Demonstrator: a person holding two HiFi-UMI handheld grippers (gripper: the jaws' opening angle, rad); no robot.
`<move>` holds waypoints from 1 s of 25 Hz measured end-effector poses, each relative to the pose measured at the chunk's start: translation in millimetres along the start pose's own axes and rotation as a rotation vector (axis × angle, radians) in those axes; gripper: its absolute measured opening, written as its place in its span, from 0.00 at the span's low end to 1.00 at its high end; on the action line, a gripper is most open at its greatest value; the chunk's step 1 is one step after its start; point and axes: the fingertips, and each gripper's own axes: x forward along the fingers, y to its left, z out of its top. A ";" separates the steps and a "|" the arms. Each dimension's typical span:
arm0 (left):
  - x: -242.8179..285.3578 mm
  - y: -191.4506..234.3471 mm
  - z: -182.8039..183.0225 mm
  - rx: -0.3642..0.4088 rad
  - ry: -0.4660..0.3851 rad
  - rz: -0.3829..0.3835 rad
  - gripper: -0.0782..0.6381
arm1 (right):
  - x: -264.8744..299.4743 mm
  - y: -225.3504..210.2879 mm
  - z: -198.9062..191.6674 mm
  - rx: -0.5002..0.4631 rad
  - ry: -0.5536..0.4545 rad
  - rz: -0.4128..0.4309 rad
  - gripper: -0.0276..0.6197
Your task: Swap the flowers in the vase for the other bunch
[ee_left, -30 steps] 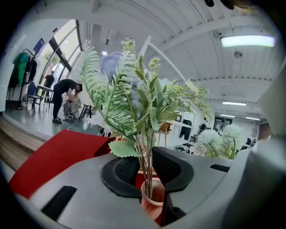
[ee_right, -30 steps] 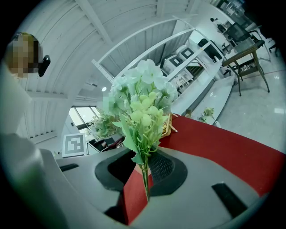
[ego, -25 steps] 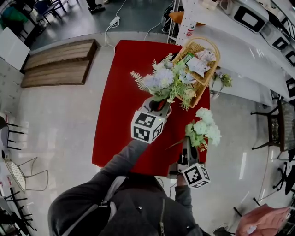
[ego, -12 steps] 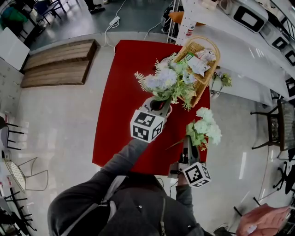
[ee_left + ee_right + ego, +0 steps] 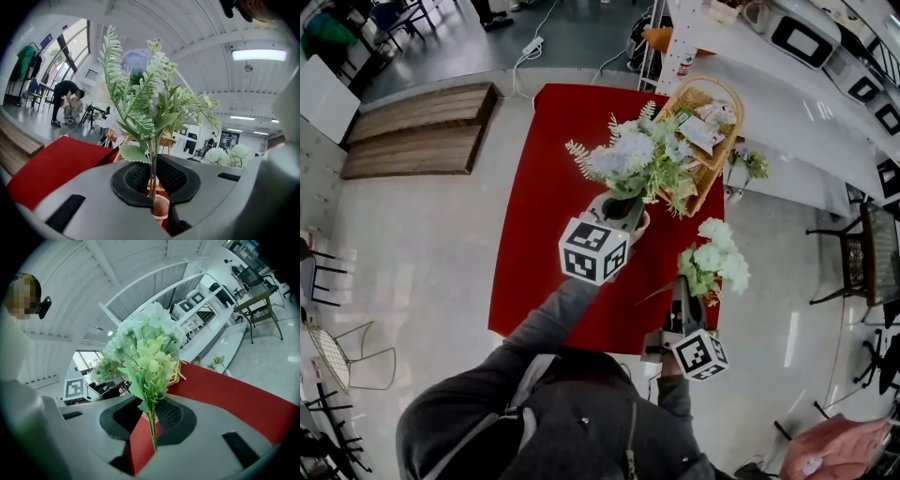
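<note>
Beneath the left gripper (image 5: pixel 153 178), only the rim of the vase (image 5: pixel 160 209) showed. Its jaws hid the blue bunch's (image 5: pixel 140 93) stem ends.

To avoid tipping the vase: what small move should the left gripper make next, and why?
Probably lift the left gripper straight up: its jaws have just closed on the stems of the blue-flowered, ferny bunch above the brownish round vase, and the right gripper holds the white-green bunch ready.
</note>
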 end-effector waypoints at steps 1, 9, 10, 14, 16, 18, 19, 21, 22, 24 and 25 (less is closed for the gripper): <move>-1.5 -0.2 2.8 0.001 -0.005 -0.002 0.15 | -0.8 0.8 0.2 0.003 -0.003 0.001 0.16; -10.1 -4.4 29.8 -0.005 -0.061 -0.030 0.15 | -4.8 8.8 3.1 -0.015 -0.024 0.015 0.16; -10.6 -5.1 33.8 -0.002 -0.066 -0.035 0.15 | -5.1 10.2 3.0 -0.018 -0.024 0.015 0.16; -13.9 -7.6 48.3 0.013 -0.085 -0.049 0.15 | -7.9 16.3 1.8 -0.008 -0.035 0.029 0.16; -14.6 -9.6 55.7 0.016 -0.098 -0.058 0.15 | -9.2 18.0 2.8 -0.012 -0.043 0.032 0.16; -14.4 -12.2 63.1 0.016 -0.110 -0.069 0.15 | -10.7 18.1 2.6 -0.007 -0.046 0.030 0.16; -13.9 -13.7 66.7 0.015 -0.116 -0.075 0.15 | -11.4 18.2 2.8 -0.005 -0.048 0.028 0.16; -13.0 -16.2 74.1 0.017 -0.125 -0.084 0.15 | -12.6 19.7 4.8 -0.009 -0.058 0.029 0.16; -12.9 -17.2 78.0 0.020 -0.129 -0.088 0.15 | -13.2 21.1 6.0 -0.013 -0.063 0.030 0.16; -13.3 -20.0 85.9 0.023 -0.139 -0.096 0.15 | -15.4 22.8 7.8 -0.023 -0.066 0.027 0.16; -13.6 -22.0 90.1 0.024 -0.145 -0.101 0.15 | -16.7 23.0 8.5 -0.027 -0.067 0.025 0.16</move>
